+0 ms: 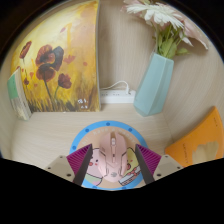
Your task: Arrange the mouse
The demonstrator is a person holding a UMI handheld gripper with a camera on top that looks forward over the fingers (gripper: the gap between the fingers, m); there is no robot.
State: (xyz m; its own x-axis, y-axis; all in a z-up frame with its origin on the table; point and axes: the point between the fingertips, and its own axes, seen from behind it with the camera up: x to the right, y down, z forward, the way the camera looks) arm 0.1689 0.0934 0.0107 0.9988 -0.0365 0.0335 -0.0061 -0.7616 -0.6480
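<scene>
Gripper view shows your gripper (pixel 113 165) nearest, its two fingers spread apart with the magenta pads (pixel 79 160) facing inward on either side of the mouse (pixel 113 160). The mouse stands between the fingers, and you cannot tell whether either pad actually presses on its sides, since it also rests on the round mat (pixel 112 131) beneath it. Its long axis runs near to far, straight along the fingers, with the end bearing the centre seam and scroll wheel pointing far, away from you. It looks pale pinkish grey and glossy, with a dark line down the middle. The mat has a blue rim and a peach centre, and lies on the light wooden table (pixel 50 132). To the right of the mat you see an orange object (pixel 198 140) at the table's edge. Farther off, on the left, a painting of red poppies on a yellow ground (pixel 62 60) leans upright; a white power strip (pixel 118 96) lies by the wall, and to its right a pale blue vase (pixel 153 84) holds white flowers (pixel 165 22).
</scene>
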